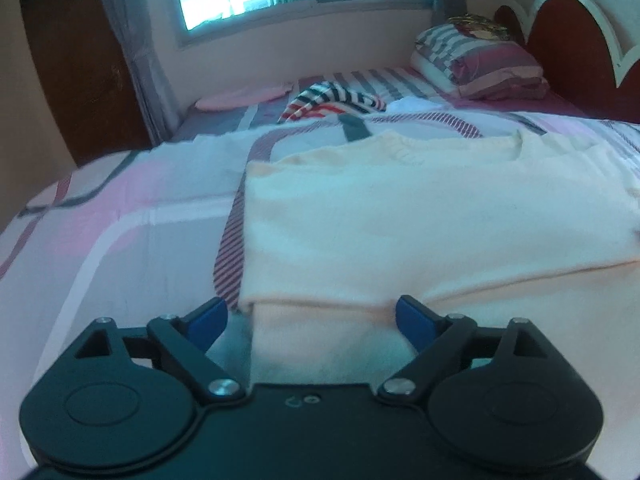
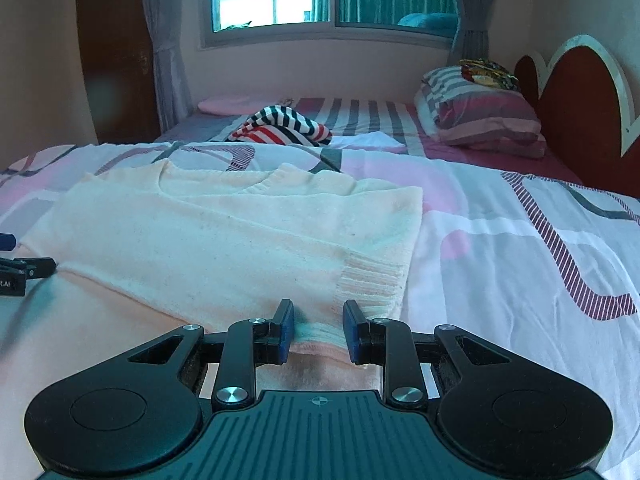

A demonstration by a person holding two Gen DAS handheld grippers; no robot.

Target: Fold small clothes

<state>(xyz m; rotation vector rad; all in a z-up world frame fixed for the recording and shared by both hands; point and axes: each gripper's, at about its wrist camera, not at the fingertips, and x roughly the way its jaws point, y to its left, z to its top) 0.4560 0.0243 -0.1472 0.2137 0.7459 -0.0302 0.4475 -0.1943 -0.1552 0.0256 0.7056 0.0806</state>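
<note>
A pale peach knit sweater (image 1: 400, 216) lies flat on the bed, sleeves folded in over its body; it also shows in the right wrist view (image 2: 240, 232). My left gripper (image 1: 312, 320) is wide open at the sweater's near left hem corner, the cloth lying between its blue pads. My right gripper (image 2: 318, 330) is open, its jaws either side of the ribbed hem near the right corner. The left gripper's tip shows at the left edge of the right wrist view (image 2: 20, 268).
A striped red, white and navy garment (image 1: 332, 100) lies crumpled further back on the bed (image 2: 520, 264). A white cloth (image 2: 368, 140) lies beside it. Stacked pillows (image 2: 480, 120) sit by the red headboard (image 2: 576, 100). A window and curtains are behind.
</note>
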